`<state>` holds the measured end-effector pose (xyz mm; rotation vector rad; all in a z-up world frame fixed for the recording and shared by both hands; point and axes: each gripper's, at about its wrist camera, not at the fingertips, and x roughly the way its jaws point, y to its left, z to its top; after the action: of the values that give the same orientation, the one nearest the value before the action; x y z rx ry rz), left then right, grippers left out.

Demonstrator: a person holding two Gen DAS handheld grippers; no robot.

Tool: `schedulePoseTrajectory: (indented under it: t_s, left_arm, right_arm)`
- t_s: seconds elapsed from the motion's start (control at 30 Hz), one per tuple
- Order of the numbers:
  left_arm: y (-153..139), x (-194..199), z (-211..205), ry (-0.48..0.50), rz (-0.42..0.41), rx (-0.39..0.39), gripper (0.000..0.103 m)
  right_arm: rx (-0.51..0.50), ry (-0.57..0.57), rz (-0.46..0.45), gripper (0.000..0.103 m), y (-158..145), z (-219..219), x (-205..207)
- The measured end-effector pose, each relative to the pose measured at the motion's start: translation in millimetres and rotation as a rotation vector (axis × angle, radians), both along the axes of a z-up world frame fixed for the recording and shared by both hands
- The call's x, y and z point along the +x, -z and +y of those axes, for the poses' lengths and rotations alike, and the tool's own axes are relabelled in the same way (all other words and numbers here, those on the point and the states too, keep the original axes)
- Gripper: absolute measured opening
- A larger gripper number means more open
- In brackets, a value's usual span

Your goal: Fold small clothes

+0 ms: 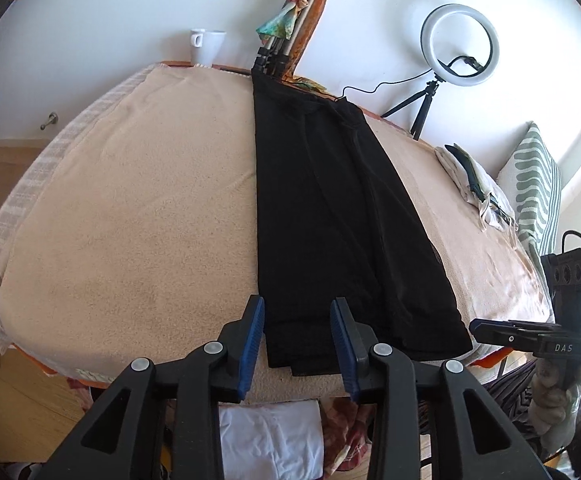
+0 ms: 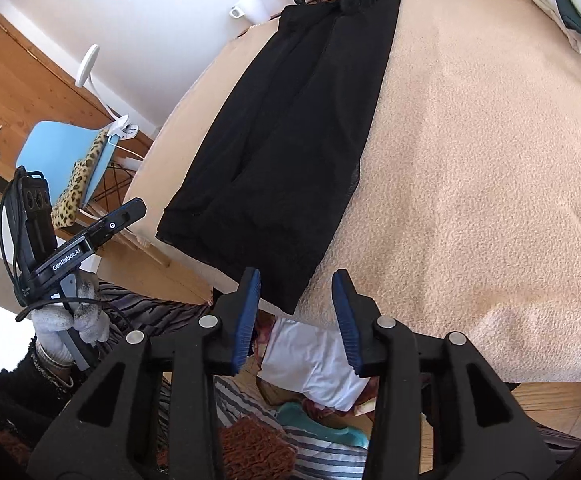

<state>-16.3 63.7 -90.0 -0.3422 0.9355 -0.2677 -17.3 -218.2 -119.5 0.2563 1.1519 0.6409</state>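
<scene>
Black garment [image 1: 330, 216], thin and matte, folded into a long narrow strip on fuzzy beige surface [image 1: 130, 200]. Left hand-held gripper [image 1: 296, 344] and right hand-held gripper [image 2: 296, 320] both wide apart, holding nothing.

Both views are bright with soft daylight, and shadows are faint. The white wall [image 1: 110, 8] nearly washes out, and the black garment [image 1: 330, 208] loses most fold detail to darkness. Fisheye distortion bows the bench [image 2: 490, 160] edges, with dark vignetting at the corners. Focus is sharp throughout.
</scene>
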Motion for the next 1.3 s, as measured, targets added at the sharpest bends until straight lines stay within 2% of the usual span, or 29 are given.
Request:
schedulePoseTrajectory:
  t_s: [0.07,0.23,0.27,0.3,0.37,0.4,0.43,0.53,0.63,0.77,0.9,1.17,1.3]
  left_arm:
    - [8.7,7.3,5.0,0.005,0.051,-0.051,0.036]
    - [28.4,10.9,7.2,0.0,0.139,-0.105,0.033]
    - [29.9,10.6,6.3,0.006,0.138,-0.114,0.029]
    - [30.0,10.3,5.3,0.012,0.133,-0.113,0.02]
    - [28.8,10.2,3.3,0.02,0.116,-0.106,0.01]
    - [28.1,10.3,3.6,0.023,0.109,-0.106,0.005]
    - [27.1,10.1,2.8,0.026,0.103,-0.106,0.005]
    - [18.7,7.9,0.1,0.045,0.073,-0.076,0.004]
    - [6.8,1.2,1.8,0.051,0.04,-0.067,0.004]
    - [10.3,-0.7,-1.9,0.07,0.036,-0.001,0.004]
    - [21.0,3.2,0.7,0.053,0.076,-0.031,0.004]
    - [0.8,9.7,1.7,0.051,0.044,-0.063,0.004]
    - [-13.8,21.7,2.6,0.047,0.014,-0.068,0.004]
  right_arm:
    - [0.02,0.0,0.018,0.039,5.0,0.5,2.8]
    - [0.03,-0.02,0.046,0.035,15.4,6.0,2.5]
    - [0.02,-0.024,0.045,0.034,15.4,9.0,2.3]
    - [0.019,-0.025,0.049,0.033,16.5,11.2,3.1]
    - [0.033,-0.024,0.059,0.03,19.5,12.3,4.6]
    - [0.037,-0.024,0.063,0.025,20.6,12.2,5.8]
    - [0.038,-0.025,0.066,0.018,21.8,12.2,6.7]
    - [0.045,-0.032,0.07,0.007,23.3,16.8,6.4]
    - [0.059,-0.023,0.055,0.005,11.0,12.7,3.4]
    - [0.054,-0.037,0.02,0.005,2.9,8.2,0.3]
    - [0.008,-0.032,0.057,0.005,21.5,16.7,3.2]
    - [0.118,0.003,0.094,0.005,17.2,3.8,15.2]
    - [0.147,0.015,0.079,0.005,7.8,-0.5,26.5]
